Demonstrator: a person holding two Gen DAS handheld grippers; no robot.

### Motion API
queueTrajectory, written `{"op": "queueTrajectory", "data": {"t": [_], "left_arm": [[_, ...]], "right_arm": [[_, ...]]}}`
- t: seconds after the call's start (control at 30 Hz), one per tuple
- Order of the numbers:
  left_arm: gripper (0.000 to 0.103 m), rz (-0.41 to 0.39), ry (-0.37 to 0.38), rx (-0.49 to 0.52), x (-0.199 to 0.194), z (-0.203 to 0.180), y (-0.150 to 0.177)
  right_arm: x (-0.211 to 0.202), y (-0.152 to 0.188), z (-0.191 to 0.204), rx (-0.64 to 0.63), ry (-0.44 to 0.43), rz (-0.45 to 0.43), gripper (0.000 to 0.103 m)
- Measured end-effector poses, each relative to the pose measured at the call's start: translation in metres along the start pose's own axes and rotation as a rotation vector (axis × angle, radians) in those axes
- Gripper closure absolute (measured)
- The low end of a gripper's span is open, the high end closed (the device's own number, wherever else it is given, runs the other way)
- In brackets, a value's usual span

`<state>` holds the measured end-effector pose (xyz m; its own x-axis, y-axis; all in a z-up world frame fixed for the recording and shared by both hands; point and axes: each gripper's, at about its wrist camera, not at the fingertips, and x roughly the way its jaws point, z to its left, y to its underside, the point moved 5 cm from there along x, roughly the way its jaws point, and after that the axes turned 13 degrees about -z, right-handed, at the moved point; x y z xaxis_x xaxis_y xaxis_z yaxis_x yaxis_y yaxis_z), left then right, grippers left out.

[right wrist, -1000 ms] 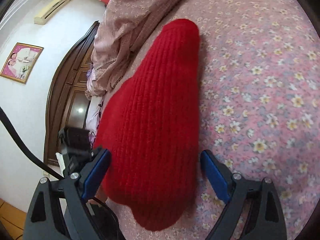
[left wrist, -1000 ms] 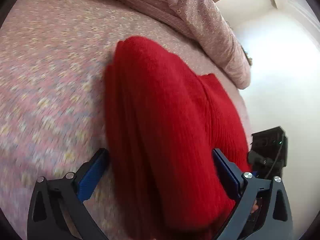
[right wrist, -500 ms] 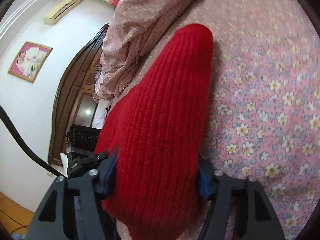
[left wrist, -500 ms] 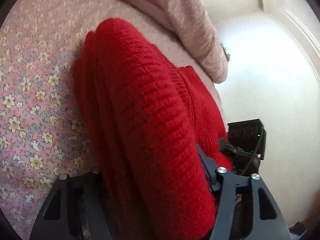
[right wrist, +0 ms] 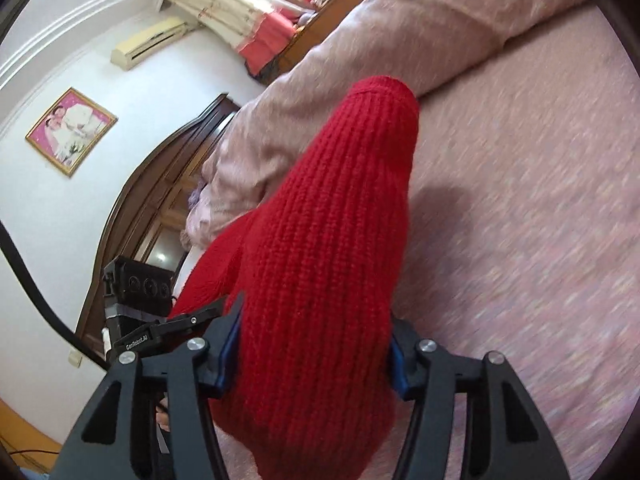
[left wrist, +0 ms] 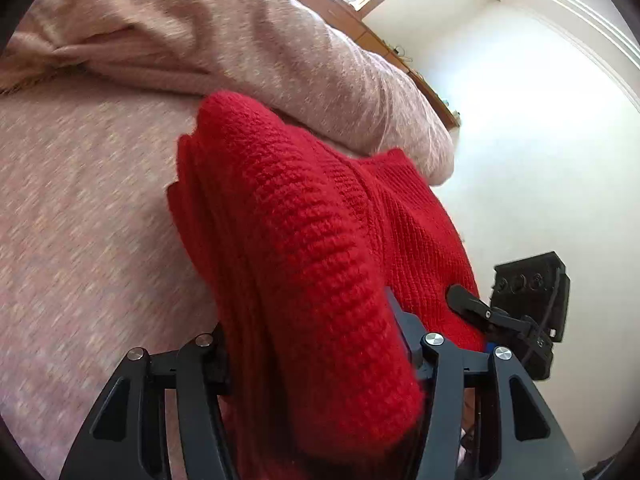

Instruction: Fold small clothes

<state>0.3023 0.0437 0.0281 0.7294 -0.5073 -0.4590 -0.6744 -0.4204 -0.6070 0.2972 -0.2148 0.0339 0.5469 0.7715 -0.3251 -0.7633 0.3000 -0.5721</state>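
red knit sweater [right wrist: 320,248] in both tongs, "genrobot.ai" on left tongs [right wrist: 136,340]

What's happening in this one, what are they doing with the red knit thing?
A person is folding a red knitted garment on a bed with a pink floral sheet. Each hand-held gripper is clamped on a bunched part of it: the left hand-held gripper and the right hand-held gripper both have thick knit squeezed between their fingers. The garment's far end reaches towards a pink quilt. Blur in the sheet suggests motion; the fold looks unfinished.
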Motion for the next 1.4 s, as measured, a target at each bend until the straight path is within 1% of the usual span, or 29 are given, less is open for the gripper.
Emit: {"op": "queueTrajectory", "data": {"t": [0.1,0.17,0.27,0.33,0.43,0.57,0.67,0.83,0.9,0.97,1.03,1.1,1.17,1.2,1.27,1.33,1.4], "left_arm": [[0.053,-0.01,-0.005,0.035,0.024,-0.005,0.0],[0.053,-0.005,-0.013,0.024,0.043,-0.001,0.004],[0.054,0.003,-0.044,0.018,0.059,0.011,0.018],[0.054,-0.018,-0.063,0.053,0.066,0.013,0.025],[0.054,-0.033,-0.07,0.09,0.066,0.008,0.028],[0.054,-0.029,-0.077,0.106,0.076,0.005,0.024],[0.053,-0.029,-0.074,0.09,0.076,0.008,0.024],[0.052,-0.022,-0.081,0.097,0.064,0.01,0.026],[0.049,-0.01,-0.086,0.095,0.066,0.011,0.025],[0.047,0.002,-0.094,0.092,0.066,0.012,0.022],[0.045,0.011,-0.117,0.105,0.062,0.011,0.018],[0.044,0.031,-0.153,0.127,0.058,0.009,0.016],[0.04,0.055,-0.194,0.134,0.051,0.007,0.015],[0.04,0.059,-0.213,0.147,0.046,0.005,0.013],[0.04,0.033,-0.238,0.191,0.031,-0.005,0.007],[0.039,-0.018,-0.253,0.247,0.011,-0.02,0.003],[0.037,-0.074,-0.26,0.29,-0.008,-0.033,0.0]], "right_arm": [[-0.003,-0.019,-0.014,-0.016,0.044,-0.028,0.043],[-0.002,-0.026,-0.023,-0.029,0.064,-0.041,0.043],[0.006,-0.03,-0.044,-0.026,0.099,-0.037,0.043],[0.014,-0.029,-0.063,-0.01,0.122,-0.025,0.043],[0.015,-0.026,-0.082,0.006,0.112,-0.025,0.042],[0.011,-0.021,-0.091,0.039,0.103,-0.018,0.041],[0.011,-0.02,-0.09,0.035,0.109,-0.017,0.04],[0.013,-0.02,-0.085,0.022,0.128,-0.011,0.039],[0.013,-0.019,-0.084,0.015,0.142,-0.012,0.036],[0.014,-0.019,-0.082,-0.005,0.167,-0.019,0.03],[0.013,-0.021,-0.079,-0.034,0.196,-0.028,0.028],[0.011,-0.023,-0.072,-0.075,0.236,-0.035,0.025],[0.007,-0.026,-0.063,-0.126,0.269,-0.051,0.023],[0.006,-0.028,-0.058,-0.15,0.282,-0.057,0.023],[0.0,-0.03,-0.047,-0.216,0.306,-0.075,0.022],[-0.012,-0.032,-0.03,-0.288,0.31,-0.124,0.022],[-0.025,-0.034,-0.007,-0.348,0.302,-0.184,0.021]]}}
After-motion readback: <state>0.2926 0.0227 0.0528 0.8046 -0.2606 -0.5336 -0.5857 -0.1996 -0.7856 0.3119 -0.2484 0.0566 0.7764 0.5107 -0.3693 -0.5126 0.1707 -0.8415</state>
